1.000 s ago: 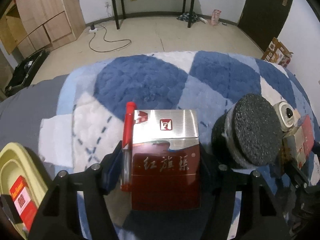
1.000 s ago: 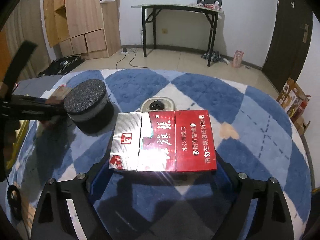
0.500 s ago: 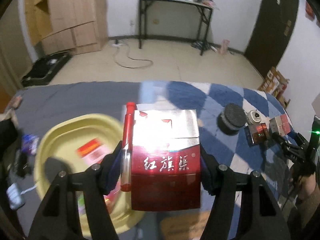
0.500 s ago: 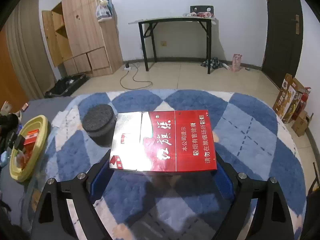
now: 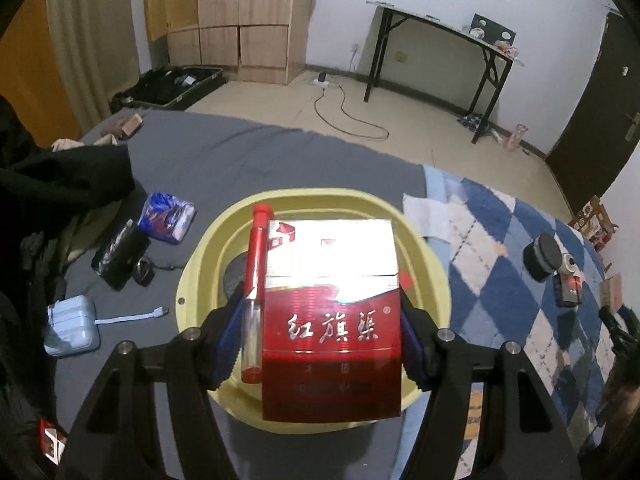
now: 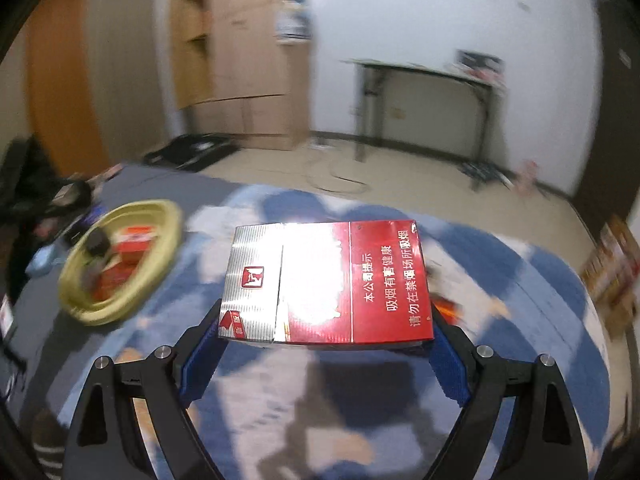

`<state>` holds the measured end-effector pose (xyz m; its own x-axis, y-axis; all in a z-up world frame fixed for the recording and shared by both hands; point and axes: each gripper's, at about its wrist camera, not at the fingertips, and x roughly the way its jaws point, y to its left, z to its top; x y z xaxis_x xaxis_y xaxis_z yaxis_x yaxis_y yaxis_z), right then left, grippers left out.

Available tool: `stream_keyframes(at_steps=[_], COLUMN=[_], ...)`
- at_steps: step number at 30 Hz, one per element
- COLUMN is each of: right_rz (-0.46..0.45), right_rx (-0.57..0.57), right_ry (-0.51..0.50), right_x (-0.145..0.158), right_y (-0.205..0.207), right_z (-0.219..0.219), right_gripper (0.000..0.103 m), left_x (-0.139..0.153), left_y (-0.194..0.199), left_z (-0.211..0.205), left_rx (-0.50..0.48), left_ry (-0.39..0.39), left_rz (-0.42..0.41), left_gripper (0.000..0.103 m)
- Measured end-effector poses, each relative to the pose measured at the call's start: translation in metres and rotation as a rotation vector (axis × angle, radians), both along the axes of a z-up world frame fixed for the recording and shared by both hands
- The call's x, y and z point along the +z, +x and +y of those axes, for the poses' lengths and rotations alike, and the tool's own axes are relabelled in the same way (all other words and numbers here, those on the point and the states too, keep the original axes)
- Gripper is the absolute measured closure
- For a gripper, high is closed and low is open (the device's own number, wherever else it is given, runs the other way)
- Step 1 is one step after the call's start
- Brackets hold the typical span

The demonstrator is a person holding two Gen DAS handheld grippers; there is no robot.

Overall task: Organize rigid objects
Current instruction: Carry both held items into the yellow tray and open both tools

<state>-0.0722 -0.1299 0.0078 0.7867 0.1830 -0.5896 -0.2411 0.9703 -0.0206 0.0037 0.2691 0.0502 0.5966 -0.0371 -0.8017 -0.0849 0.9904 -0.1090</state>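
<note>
Red-and-silver cardboard cigarette pack sits clamped in the left tongs together with a red-capped clear pen pressed against its left side, both hanging right over the pale yellow plastic basin on the grey bed. The right tongs are clamped on a second red-and-silver cigarette pack lying flat, above the blue-and-white checked blanket, with the basin off to their left. Judging by this, the delivery step is in hand: the left load needs lowering into the basin and releasing, then the right pack carried across
</note>
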Motion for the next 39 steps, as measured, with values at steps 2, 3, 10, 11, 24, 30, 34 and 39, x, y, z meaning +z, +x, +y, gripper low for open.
stream_keyframes(at_steps=[2,3,10,11,24,30,34,39], right_rz=[0.007,0.02,0.132,0.149,0.208,0.19,0.16,0.121], right_rx=[0.078,0.12,0.347,0.375,0.453,0.472,0.451,0.335], right_ry=[-0.019,-0.012,-0.025,-0.037,-0.143,-0.178,-0.16,-0.045], right_x=[0.001,0.0,-0.041,-0.047,-0.075,-0.088,-0.074,-0.036], right_y=[-0.001,-0.001,0.022,0.027,0.081,0.086,0.073,0.059], right_z=[0.031,0.048,0.179,0.196,0.258,0.279,0.264,0.193], right_gripper=[0.013,0.013,0.013,0.013,0.013,0.0,0.0,0.0], left_x=[-0.009,-0.013,-0.035,-0.04,-0.061,-0.081,-0.074,-0.033], left_y=[0.003,0.005,0.013,0.012,0.055,0.065,0.059,0.051], left_z=[0.008,0.013,0.038,0.042,0.048,0.05,0.051,0.041], left_rx=[0.017,0.039,0.107,0.115,0.15,0.164,0.158,0.156], left_ry=[-0.01,-0.019,-0.022,-0.021,-0.07,-0.047,-0.087,-0.121], left_rz=[0.028,0.049,0.126,0.132,0.173,0.208,0.153,0.031], left_gripper=[0.036,0.036,0.036,0.036,0.036,0.034,0.01,0.0])
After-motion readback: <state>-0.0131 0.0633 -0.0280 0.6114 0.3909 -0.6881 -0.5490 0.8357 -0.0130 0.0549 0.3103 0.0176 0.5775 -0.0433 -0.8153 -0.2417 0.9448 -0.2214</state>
